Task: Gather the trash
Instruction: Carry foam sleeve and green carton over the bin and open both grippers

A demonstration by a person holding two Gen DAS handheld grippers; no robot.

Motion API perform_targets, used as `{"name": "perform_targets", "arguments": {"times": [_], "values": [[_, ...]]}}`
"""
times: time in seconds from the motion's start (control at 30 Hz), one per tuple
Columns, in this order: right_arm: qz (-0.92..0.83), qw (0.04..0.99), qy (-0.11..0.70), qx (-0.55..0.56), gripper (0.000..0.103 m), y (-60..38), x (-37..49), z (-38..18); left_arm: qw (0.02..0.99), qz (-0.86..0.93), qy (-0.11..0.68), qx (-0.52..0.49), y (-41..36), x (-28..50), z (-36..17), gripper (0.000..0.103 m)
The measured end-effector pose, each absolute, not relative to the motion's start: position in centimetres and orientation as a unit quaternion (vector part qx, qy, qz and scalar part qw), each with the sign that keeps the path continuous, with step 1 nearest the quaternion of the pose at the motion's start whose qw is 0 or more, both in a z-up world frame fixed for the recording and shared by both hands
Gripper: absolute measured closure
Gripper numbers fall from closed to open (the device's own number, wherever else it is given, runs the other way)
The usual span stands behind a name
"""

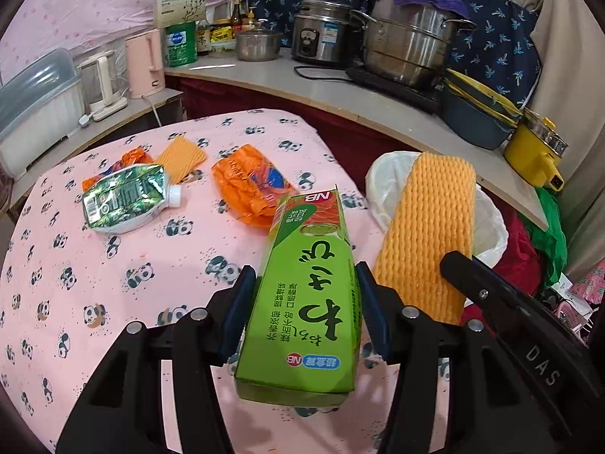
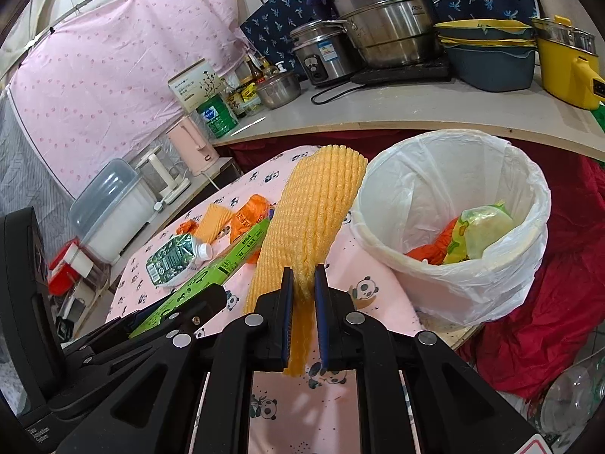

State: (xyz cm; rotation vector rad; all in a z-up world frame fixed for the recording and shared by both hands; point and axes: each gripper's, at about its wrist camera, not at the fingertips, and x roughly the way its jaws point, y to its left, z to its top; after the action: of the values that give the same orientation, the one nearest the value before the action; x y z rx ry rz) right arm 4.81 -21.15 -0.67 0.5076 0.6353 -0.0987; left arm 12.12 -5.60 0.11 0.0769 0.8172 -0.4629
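Left gripper [image 1: 302, 295] half-open, clamps a green carton [image 1: 306, 302] marked "NB"; right gripper [image 2: 303, 316], nearly closed, pinches yellow foam netting [image 2: 310, 212].

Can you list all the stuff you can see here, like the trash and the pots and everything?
green carton: one, green, held in the left tongs
foam net: one, yellow, pinched in the right tongs
small foam net: one, yellow, on the panda cloth
squashed bottle: one, green and silver with a white cap, on the cloth
orange wrappers: two, orange, on the cloth
bin: one, white liner, beside the cloth, wrappers inside
steel pots: several, silver, on the counter
yellow pot: one, counter's end
pink kettle: one, on the side shelf
left tongs: black, blue pads
right tongs: black, blue pads
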Motion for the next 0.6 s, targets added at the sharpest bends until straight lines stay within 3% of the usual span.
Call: {"name": "perform_targets", "arguments": {"times": [0.6], "values": [[-0.117, 0.91, 0.275, 0.287, 0.092, -30.9, 2.8, -1.3, 0.872, -0.3, 0.38, 0.064, -16.5, 12.4, 1.2, 0.052]]}}
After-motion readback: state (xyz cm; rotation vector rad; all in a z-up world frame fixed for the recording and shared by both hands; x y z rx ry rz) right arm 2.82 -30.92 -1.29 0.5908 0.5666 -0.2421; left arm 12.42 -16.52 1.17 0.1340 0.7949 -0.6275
